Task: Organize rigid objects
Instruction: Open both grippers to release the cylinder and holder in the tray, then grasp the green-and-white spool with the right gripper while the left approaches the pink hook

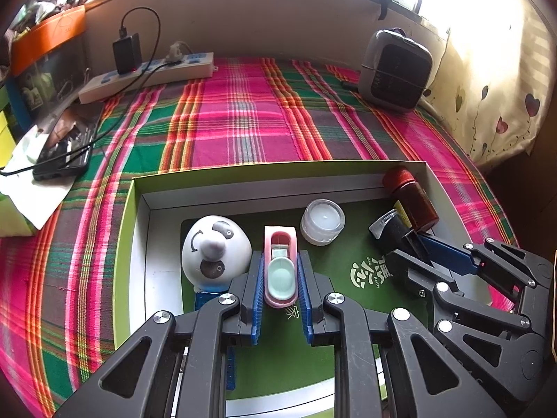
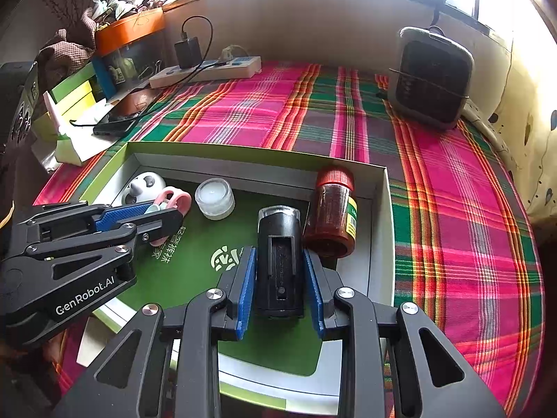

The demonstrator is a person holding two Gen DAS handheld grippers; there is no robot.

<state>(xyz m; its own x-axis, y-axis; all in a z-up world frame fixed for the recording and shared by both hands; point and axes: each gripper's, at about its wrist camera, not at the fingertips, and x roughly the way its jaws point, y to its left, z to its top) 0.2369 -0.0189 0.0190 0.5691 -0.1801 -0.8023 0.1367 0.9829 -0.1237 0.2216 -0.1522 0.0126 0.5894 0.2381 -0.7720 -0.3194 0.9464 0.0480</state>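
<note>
Claws working inside a shallow box, each pinching one item.

Lower centre of the left wrist view, the left claw (image 1: pixel 280 296) pinches a pink tape dispenser (image 1: pixel 280 266) against the green box (image 1: pixel 209 177) floor; lower centre of the right wrist view, the right claw (image 2: pixel 280 280) grips a black cylinder (image 2: pixel 278 261) the same way. Just beyond, a panda figure (image 1: pixel 216 250), a white jar (image 1: pixel 323 222) and a red-capped bottle (image 1: pixel 410 196) already lie inside. Sorting looks nearly finished, with two releases left. Farther off on the plaid table (image 1: pixel 243 122) stand a power strip (image 1: pixel 146 78) at upper left and a grey heater (image 1: pixel 397 69) at upper right.
</note>
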